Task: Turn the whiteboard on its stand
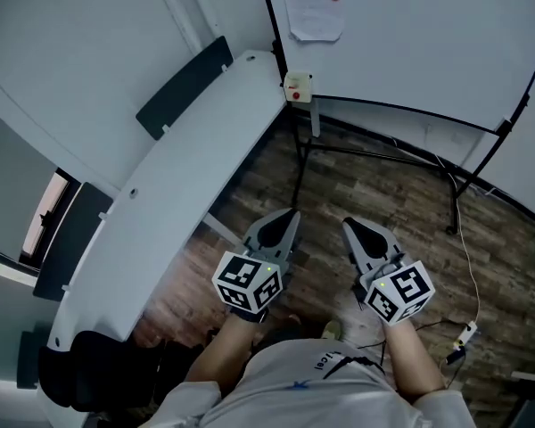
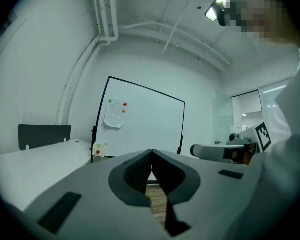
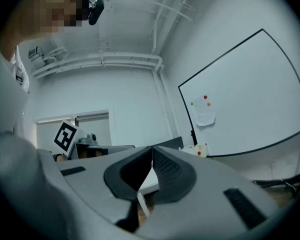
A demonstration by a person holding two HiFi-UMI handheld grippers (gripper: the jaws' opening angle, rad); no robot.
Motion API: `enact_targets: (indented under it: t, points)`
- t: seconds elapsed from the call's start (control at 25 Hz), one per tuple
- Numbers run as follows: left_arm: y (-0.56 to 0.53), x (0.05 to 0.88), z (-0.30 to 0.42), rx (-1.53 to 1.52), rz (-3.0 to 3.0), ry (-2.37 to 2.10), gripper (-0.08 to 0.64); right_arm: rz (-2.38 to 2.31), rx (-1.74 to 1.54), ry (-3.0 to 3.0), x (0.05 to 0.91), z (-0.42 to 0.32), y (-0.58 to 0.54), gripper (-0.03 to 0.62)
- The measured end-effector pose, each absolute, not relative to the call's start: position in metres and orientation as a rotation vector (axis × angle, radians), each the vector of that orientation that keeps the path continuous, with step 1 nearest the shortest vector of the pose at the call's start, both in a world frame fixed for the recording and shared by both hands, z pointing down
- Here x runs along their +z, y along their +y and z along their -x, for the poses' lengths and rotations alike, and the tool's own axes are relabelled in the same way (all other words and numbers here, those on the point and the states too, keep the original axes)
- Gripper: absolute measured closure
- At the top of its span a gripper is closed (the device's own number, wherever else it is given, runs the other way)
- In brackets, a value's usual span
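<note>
While the whiteboard [image 1: 410, 43] rests on its stand [image 1: 374, 154] at about one o'clock, well apart from both tools, the left hand-held gripper [image 1: 290, 214] and right hand-held gripper [image 1: 348, 225] are each clenched on nothing. Turning it well likely means stepping closer, releasing the jaws, then gripping its edge and swinging slowly so the stand does not tip.
</note>
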State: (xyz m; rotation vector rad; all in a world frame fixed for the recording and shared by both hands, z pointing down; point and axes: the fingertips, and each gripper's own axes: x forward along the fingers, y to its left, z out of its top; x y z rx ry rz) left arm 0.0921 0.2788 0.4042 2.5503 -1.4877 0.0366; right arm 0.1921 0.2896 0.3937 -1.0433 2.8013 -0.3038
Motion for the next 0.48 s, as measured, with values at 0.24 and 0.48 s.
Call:
enact_targets:
  t: [0.24,0.48]
  points:
    - [0.251,0.411,-0.073,0.023,-2.517,-1.514,0.548,1.049,-0.329,2.803,0.402,-0.184,0.266,0.577]
    - [0.195,0.420,-0.052,0.004,-2.530,-1.485,0.548,1.091,-0.306,2.809,0.406,-0.164,0.219,0.577]
